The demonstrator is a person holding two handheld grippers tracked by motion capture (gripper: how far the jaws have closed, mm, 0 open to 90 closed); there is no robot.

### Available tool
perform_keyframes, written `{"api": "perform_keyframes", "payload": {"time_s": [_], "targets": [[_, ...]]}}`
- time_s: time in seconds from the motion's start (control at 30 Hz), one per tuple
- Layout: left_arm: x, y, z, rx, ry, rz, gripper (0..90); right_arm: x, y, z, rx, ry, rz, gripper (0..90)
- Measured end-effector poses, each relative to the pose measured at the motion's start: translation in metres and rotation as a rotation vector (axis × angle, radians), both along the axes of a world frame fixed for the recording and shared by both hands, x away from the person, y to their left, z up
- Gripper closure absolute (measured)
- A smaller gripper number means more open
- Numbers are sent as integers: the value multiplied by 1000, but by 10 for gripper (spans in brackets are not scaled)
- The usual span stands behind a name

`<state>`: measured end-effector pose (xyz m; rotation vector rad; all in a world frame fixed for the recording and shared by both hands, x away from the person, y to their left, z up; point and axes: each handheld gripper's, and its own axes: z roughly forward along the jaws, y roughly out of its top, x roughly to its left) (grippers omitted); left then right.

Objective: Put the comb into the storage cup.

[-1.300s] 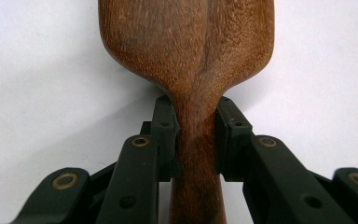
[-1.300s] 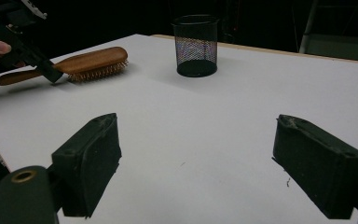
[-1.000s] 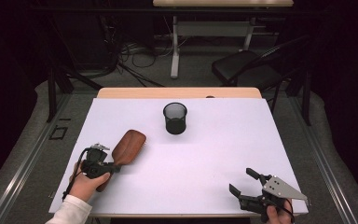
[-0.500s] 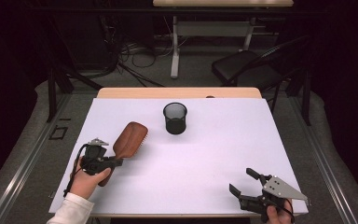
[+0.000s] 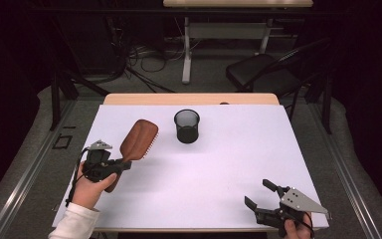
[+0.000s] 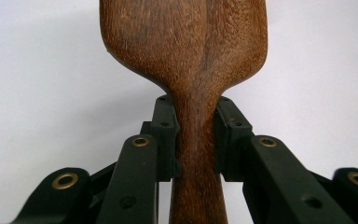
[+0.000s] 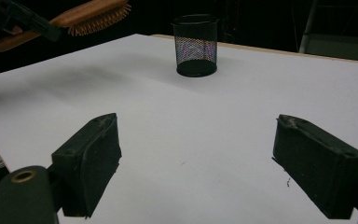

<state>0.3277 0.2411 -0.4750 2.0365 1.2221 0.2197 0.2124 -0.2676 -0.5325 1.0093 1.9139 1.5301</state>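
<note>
1. The left gripper [image 5: 122,166] is clamping the narrow neck of a wooden hairbrush [image 5: 138,140], its pads [image 6: 165,135] pressing on both sides just below where the handle widens into the head. Gripping there probably gives the most control: the wood is slim enough for the jaws, and the flare above should be keeping it from sliding through.

2. The hairbrush is hanging clear of the table [image 5: 219,199] over its left part, with the head tilted up and pointing toward the mesh cup [image 5: 186,126]. In the right gripper view its bristles [image 7: 99,17] are facing down and slightly sideways, with a soft shadow on the white surface beneath, which suggests it is being carried rather than resting.

3. The mesh cup is standing upright near the far edge of the table, well apart from the brush head. Its open mouth is facing up, so it looks like the place where the brush is going, most likely dropped in handle first or head first.

4. The right gripper [image 5: 263,199] is hovering at the near right corner with its jaws spread wide and nothing between them. It seems to be waiting out of the way, perhaps ready for steadying the cup.
</note>
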Motion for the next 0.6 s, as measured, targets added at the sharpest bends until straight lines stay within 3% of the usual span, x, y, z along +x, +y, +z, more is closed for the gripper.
{"api": "perform_keyframes", "payload": {"time_s": [0.6], "targets": [[4, -27, 12, -50, -58, -37, 728, 0, 0, 0, -2, -1, 3, 141]]}}
